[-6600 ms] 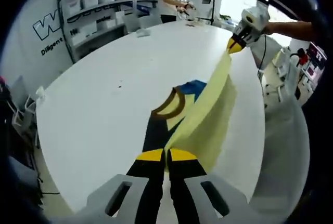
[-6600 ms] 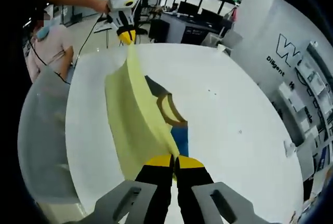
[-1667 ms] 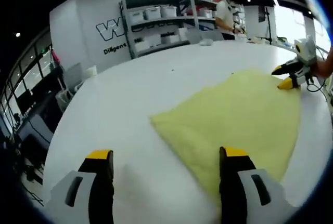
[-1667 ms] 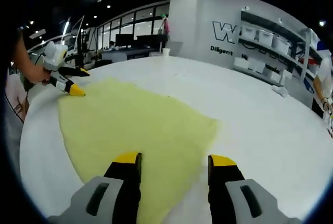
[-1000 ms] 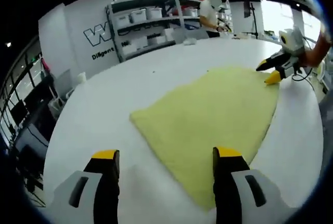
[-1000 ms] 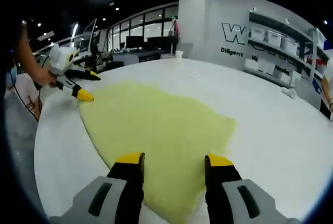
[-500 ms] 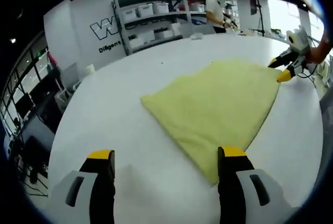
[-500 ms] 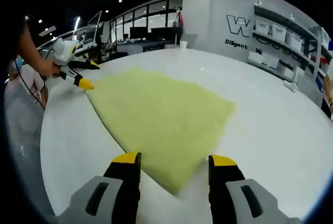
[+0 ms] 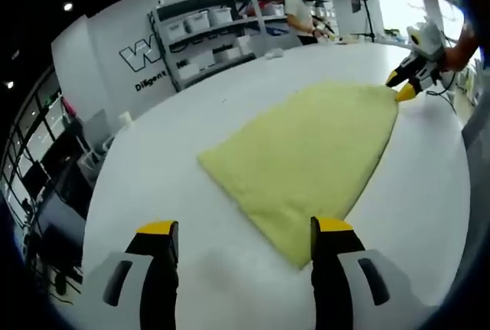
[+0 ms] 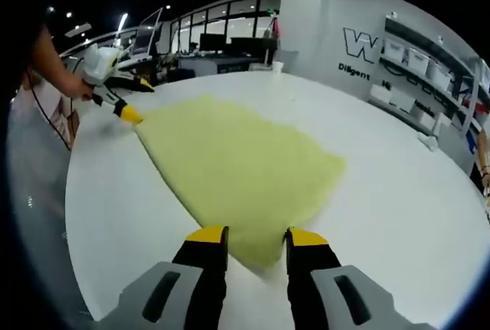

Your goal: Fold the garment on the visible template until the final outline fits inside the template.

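A pale yellow garment (image 9: 306, 150) lies flat on the round white table (image 9: 153, 169), folded to a rough four-cornered shape. My left gripper (image 9: 243, 230) is open wide just above the table, and the garment's near corner sits by its right jaw. My right gripper (image 10: 256, 236) is open with a narrower gap, and the garment's (image 10: 237, 161) near corner lies between its jaws. In the left gripper view, the right gripper (image 9: 403, 85) is held by a hand at the cloth's far corner. The left gripper (image 10: 122, 99) appears at the opposite far corner in the right gripper view.
Shelves with white bins (image 9: 207, 35) and a wall with large lettering (image 10: 367, 50) stand beyond the table. A person (image 9: 302, 4) stands at the far end. The table edge (image 10: 73, 192) curves close on the left of the right gripper view.
Both grippers were shut on the lifted garment; it now lies flat and both are open. Over the last half second the right gripper's jaws have narrowed around the near corner.
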Demonstrator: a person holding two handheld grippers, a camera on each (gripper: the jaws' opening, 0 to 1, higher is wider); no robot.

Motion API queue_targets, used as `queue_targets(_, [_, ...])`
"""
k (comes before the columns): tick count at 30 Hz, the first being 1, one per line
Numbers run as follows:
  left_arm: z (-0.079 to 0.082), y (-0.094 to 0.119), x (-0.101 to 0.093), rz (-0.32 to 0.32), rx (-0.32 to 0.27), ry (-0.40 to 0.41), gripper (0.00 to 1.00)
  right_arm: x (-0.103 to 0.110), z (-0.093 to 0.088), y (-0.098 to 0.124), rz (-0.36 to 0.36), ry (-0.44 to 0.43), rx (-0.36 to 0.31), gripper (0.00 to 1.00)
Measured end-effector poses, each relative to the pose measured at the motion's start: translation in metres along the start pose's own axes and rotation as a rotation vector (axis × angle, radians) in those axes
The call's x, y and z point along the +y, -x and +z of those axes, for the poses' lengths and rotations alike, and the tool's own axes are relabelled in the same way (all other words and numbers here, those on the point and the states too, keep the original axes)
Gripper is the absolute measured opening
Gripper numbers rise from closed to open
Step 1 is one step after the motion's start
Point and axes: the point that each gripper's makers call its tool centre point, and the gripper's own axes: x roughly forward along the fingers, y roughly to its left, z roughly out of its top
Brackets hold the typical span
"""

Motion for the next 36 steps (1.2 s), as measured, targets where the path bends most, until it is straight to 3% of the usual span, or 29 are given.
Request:
queue_targets(2, [0.001,0.0,-0.01,-0.032,0.001,-0.013,0.66,0.008,-0.002,-0.001,0.026,-0.006,0.013,0.26])
queue_targets(4, [0.001,0.001,-0.016,-0.043,0.004,-0.034,0.65,-0.01,0.0,0.006,-0.079,0.089,0.018,0.24])
queue_targets(6, [0.001,0.003,-0.021,-0.055,-0.002,-0.03,0.63,-0.018,0.007,0.011,-0.106,-0.002,-0.024,0.2])
queue_targets(9, [0.0,0.004,-0.026,-0.066,0.002,-0.034,0.61,-0.019,0.007,0.012,-0.087,0.007,-0.01,0.27])
queue_targets(10, [0.001,0.004,-0.03,-0.079,-0.003,-0.034,0.61,-0.017,0.009,0.011,-0.071,0.063,-0.017,0.27])
queue_targets(12, [0.005,0.004,-0.039,-0.119,-0.02,-0.035,0.6,-0.008,0.013,0.009,-0.047,0.093,-0.023,0.25])
queue_targets(16, [0.007,0.005,-0.054,-0.171,-0.015,-0.032,0.58,0.015,0.007,-0.004,0.024,0.021,0.006,0.27])
queue_targets(18, [0.006,0.006,-0.061,-0.2,-0.011,-0.022,0.57,0.018,0.001,-0.007,0.029,0.006,0.023,0.29])
queue_targets(21, [-0.002,0.008,-0.073,-0.245,0.017,-0.014,0.55,0.013,-0.015,-0.005,0.02,-0.094,0.06,0.29])
queue_targets(23, [-0.006,0.009,-0.078,-0.269,0.026,-0.013,0.54,0.012,-0.016,-0.002,0.03,-0.135,0.046,0.28])
queue_targets(27, [-0.007,0.012,-0.081,-0.28,0.026,-0.022,0.54,0.009,-0.015,0.004,0.025,-0.109,0.057,0.27])
queue_targets(31, [0.0,0.013,-0.085,-0.297,0.004,-0.018,0.51,0.011,-0.003,0.005,0.018,-0.085,0.025,0.27])
queue_targets(36, [-0.003,0.009,-0.091,-0.312,0.029,-0.022,0.47,0.021,-0.007,-0.001,0.041,-0.061,0.054,0.24])
